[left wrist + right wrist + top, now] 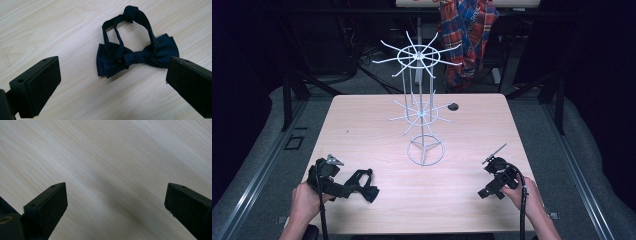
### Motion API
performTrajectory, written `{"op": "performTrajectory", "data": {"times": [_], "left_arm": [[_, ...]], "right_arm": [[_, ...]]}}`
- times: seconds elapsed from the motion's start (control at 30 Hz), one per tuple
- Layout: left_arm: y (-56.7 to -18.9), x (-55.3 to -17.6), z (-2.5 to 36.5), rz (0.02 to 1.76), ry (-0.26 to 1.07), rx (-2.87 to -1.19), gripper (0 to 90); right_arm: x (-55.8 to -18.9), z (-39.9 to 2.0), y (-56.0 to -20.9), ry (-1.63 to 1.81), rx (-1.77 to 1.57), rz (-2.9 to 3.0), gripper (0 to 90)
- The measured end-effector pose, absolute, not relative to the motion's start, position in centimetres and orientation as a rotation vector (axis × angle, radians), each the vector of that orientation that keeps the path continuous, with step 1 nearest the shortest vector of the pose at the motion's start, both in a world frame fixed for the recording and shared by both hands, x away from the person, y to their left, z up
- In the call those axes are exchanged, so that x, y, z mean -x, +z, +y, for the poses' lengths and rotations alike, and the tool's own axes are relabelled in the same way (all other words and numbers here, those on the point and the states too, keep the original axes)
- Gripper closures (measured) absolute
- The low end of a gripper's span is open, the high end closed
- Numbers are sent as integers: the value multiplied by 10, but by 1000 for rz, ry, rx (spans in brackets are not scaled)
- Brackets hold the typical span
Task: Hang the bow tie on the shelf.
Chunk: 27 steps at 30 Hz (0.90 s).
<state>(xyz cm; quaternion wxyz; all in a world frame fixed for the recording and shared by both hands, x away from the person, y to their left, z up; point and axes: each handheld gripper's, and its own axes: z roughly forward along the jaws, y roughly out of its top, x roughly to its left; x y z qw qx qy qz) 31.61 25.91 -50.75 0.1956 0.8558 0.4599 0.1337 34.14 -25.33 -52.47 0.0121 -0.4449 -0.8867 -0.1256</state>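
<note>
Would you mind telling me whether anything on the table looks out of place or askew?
Nothing looks damaged or spilled. The dark bow tie lies flat on the table with its strap looped loosely, and the white wire rack stands upright, its arms bare.

Bright table [362,125] against dark surroundings; soft shadow across the right gripper view; near jaws slightly blurred.

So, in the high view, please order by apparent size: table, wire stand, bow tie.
1. table
2. wire stand
3. bow tie
The stand rises toward the camera, so it looks somewhat enlarged.
</note>
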Motion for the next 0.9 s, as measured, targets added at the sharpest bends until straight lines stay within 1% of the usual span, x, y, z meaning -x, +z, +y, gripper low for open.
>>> {"op": "performTrajectory", "data": {"times": [0.03,0.17,0.33,0.9], "left_arm": [[-507,-316,259,1286,374,-2400,0],[-508,-317,257,1281,368,-2409,0],[-509,-317,254,1275,360,-2417,0],[-511,-324,233,1233,330,-2463,0]], "right_arm": [[-340,-252,-526,-425,1407,-2752,47],[-342,-253,-523,-351,1354,-2786,64],[-341,-252,-524,-337,1352,-2788,76],[-340,-251,-526,-365,1371,-2776,80]]}}
